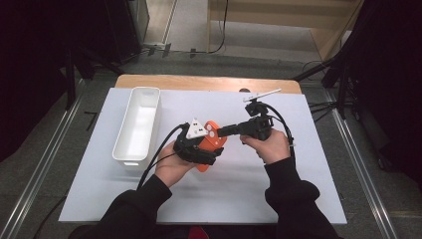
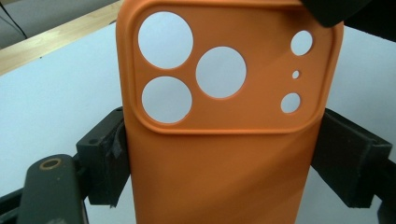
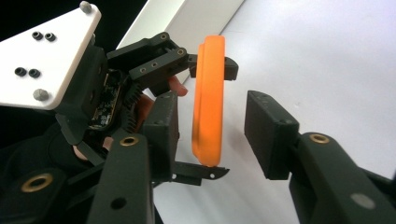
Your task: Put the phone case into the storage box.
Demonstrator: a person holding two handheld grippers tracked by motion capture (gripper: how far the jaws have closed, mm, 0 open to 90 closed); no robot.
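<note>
High view: orange phone case (image 1: 213, 140) held off the table (image 1: 298, 189) near its middle, long axis running roughly from the near-left toward the far-right, camera-cutout end farthest from the left hand. Left hand-held gripper (image 1: 215, 142) clamps the case across its long side edges. Right hand-held gripper (image 1: 222, 131) has jaws spread wide, one on each face of the case, apart from it. Case is smooth matte, rounded corners, raised rounded-square panel with three large and three small round holes. White rectangular bin (image 1: 137, 123) toward the left edge, empty, glossy plastic.
</note>
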